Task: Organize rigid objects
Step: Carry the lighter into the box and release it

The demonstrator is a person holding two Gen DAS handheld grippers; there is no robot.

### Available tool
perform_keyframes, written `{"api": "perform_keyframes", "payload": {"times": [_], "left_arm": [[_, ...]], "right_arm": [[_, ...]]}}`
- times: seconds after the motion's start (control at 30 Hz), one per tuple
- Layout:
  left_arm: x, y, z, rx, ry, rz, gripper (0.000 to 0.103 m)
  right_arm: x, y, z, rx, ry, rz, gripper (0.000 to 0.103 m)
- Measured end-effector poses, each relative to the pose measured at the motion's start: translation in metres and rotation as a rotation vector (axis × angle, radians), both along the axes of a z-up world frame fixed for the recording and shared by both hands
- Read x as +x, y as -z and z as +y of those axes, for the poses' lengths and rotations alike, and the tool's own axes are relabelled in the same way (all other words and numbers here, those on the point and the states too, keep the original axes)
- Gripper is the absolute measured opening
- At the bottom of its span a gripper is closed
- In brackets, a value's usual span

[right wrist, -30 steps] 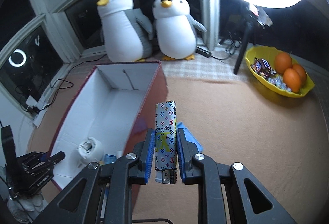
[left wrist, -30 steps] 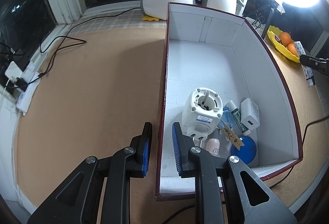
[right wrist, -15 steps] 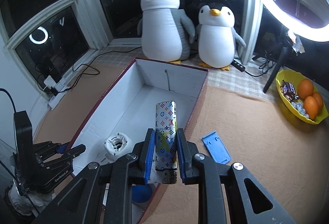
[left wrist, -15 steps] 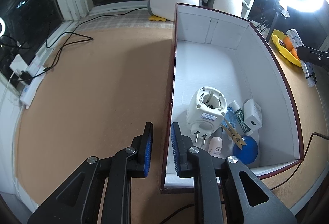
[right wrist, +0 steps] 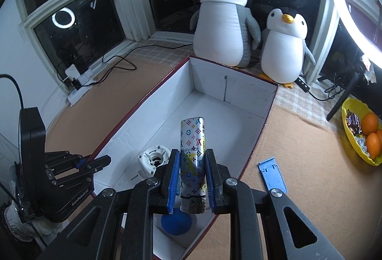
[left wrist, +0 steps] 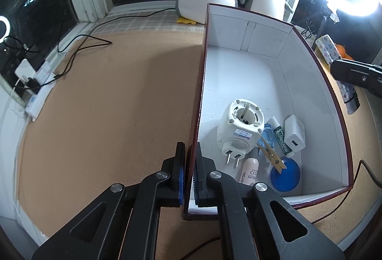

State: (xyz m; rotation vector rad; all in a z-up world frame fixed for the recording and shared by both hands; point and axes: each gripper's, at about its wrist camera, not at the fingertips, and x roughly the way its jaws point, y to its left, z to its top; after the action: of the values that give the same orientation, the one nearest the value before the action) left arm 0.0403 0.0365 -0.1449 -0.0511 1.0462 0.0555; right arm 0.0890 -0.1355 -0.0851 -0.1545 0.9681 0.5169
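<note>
right gripper [right wrist: 191, 179] clamped on the tall glossy lighter with multicolour monogram print [right wrist: 193, 155], held upright over the near end of the white-lined maroon cardboard box [left wrist: 267, 74]. left gripper [left wrist: 189, 173] pinched shut on the box's thin left wall. risk: smooth metal-look lighter could slip from the blue ribbed pads, or land on the white plastic plug adapter [left wrist: 241, 127] and bounce; thin card wall may flex if pulled. box corner crowded: wooden clothespin [left wrist: 273, 155], blue round lid [left wrist: 285, 175], white charger cube [left wrist: 294, 133]. blue flat plastic piece [right wrist: 272, 176] lies outside on the tan fuzzy mat [left wrist: 107, 105].
</note>
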Motion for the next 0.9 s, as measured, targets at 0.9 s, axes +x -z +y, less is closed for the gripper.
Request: {"api": "perform_keyframes", "payload": {"times": [0.9], "left_arm": [[-0.002,-0.001,-0.002,0.022,-0.023,0.001,0.005]], "right_arm": [[-0.002,0.02,0.017,-0.03,-0.068,0.035,0.036]]}}
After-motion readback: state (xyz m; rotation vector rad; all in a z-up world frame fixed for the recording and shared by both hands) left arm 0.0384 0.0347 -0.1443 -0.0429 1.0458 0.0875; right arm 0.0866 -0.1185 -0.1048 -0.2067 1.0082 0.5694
